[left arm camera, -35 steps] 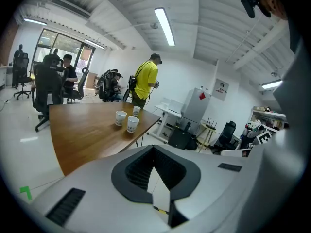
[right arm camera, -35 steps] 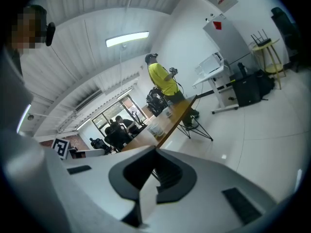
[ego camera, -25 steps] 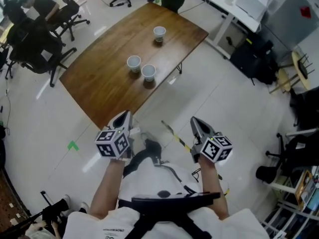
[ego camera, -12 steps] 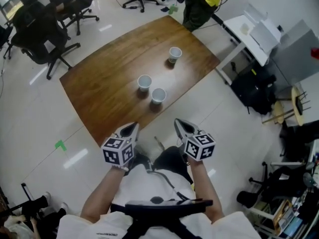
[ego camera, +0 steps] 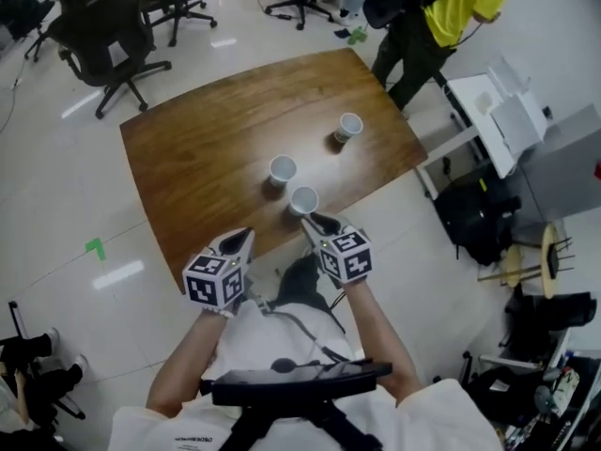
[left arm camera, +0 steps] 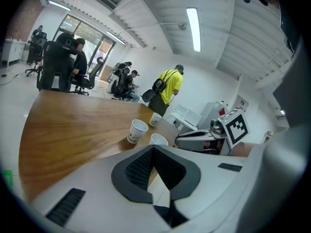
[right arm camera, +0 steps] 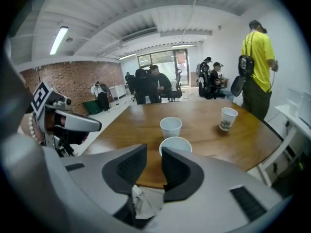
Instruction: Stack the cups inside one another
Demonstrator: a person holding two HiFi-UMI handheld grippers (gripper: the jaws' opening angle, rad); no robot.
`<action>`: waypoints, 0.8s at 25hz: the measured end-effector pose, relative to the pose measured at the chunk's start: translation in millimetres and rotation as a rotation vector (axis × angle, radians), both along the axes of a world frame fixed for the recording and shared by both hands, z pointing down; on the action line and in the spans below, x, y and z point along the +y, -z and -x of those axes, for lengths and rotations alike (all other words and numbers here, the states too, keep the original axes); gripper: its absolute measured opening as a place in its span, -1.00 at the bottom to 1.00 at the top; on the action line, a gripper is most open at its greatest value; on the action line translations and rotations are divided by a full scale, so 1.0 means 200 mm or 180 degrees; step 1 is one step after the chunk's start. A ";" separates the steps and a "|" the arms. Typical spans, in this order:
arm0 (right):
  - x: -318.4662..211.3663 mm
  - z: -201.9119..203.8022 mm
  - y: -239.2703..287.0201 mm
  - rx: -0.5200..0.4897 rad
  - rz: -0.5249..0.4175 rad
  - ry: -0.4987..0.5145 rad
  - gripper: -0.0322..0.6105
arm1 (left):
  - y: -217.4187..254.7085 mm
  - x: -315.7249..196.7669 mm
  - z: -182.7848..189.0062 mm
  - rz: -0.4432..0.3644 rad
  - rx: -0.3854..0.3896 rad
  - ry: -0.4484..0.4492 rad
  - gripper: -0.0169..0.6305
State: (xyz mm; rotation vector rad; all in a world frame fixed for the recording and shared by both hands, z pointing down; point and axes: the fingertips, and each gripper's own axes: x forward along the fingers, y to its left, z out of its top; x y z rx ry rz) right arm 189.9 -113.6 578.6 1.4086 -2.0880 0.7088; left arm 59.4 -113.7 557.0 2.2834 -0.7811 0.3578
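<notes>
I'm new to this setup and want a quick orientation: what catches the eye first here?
Three white paper cups stand apart on the brown wooden table: two close together near its front edge, a third cup farther back. The right tongs have just been opening, nothing between them, aimed at the nearest cup.

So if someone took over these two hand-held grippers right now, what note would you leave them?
Left hand-held gripper: shut, empty, near the table's edge.
Right hand-held gripper: jaws have just been opening, nothing between them, pointed at the nearest cup.
Cups: three upright and separate on the table; the middle cup sits close behind the nearest, the far cup apart.
Done: nothing stacked. Left: all the nesting.
</notes>
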 end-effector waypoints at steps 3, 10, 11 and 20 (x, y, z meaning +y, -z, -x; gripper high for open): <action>-0.08 0.01 -0.06 0.0187 0.0104 0.0261 -0.52 | 0.00 -0.02 -0.04 -0.0025 -0.0055 0.0073 -0.97; -0.17 0.09 -0.19 0.0439 0.0325 0.0608 -0.53 | -0.06 -0.07 -0.11 0.0023 -0.0177 0.0072 -0.97; -0.18 0.10 -0.21 0.0470 0.0352 0.0635 -0.53 | -0.07 -0.08 -0.12 0.0028 -0.0196 0.0066 -0.97; -0.20 0.12 -0.29 0.0727 0.0508 0.0721 -0.61 | -0.15 -0.16 -0.16 0.0124 -0.0332 0.0079 -0.96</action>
